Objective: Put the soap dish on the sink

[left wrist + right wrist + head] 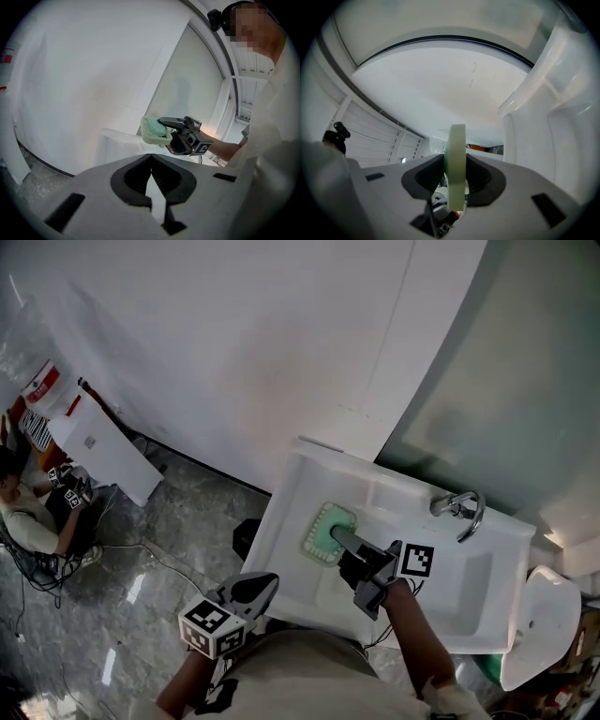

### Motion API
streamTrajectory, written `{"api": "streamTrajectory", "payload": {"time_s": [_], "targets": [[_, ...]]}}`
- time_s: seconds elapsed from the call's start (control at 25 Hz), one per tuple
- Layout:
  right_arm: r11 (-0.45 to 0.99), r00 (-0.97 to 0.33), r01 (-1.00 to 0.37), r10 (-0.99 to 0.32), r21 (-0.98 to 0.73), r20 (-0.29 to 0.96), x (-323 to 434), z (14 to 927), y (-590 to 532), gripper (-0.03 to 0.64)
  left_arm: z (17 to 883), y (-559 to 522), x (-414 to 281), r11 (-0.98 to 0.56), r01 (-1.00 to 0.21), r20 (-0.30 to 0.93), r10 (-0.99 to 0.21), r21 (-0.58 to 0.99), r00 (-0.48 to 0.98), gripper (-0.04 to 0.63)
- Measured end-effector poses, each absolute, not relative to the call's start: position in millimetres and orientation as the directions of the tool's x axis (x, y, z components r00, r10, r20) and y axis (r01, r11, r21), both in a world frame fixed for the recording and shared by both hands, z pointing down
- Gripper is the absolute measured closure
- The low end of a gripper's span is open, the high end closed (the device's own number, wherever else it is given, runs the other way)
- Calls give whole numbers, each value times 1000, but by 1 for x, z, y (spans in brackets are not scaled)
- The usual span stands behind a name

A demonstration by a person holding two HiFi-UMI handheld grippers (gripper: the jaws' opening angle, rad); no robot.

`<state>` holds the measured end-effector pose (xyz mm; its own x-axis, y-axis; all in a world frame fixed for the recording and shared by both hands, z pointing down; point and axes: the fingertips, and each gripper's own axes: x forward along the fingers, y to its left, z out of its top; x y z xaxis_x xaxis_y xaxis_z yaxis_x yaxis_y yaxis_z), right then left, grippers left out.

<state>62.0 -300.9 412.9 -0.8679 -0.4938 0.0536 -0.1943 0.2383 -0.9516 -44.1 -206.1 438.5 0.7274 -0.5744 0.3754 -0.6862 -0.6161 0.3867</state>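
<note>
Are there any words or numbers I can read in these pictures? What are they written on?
No word or number here can be read.
The cubes on the left tongs and right tongs: only black-and-white square patterns, no letters.
The red-and-white container at the far left: its label is too small and blurred to read.

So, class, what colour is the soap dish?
The soap dish is mint green with a pale cream rim, clearest in the head view.
</note>
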Motion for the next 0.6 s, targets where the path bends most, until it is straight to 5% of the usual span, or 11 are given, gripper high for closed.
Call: {"api": "streamTrajectory", "payload": {"time_s": [0.6], "targets": [[15, -847, -222, -498, -975, 186, 57, 493, -367, 489, 468, -231, -61, -498, -762, 458, -609, 415, 647, 575]]}}
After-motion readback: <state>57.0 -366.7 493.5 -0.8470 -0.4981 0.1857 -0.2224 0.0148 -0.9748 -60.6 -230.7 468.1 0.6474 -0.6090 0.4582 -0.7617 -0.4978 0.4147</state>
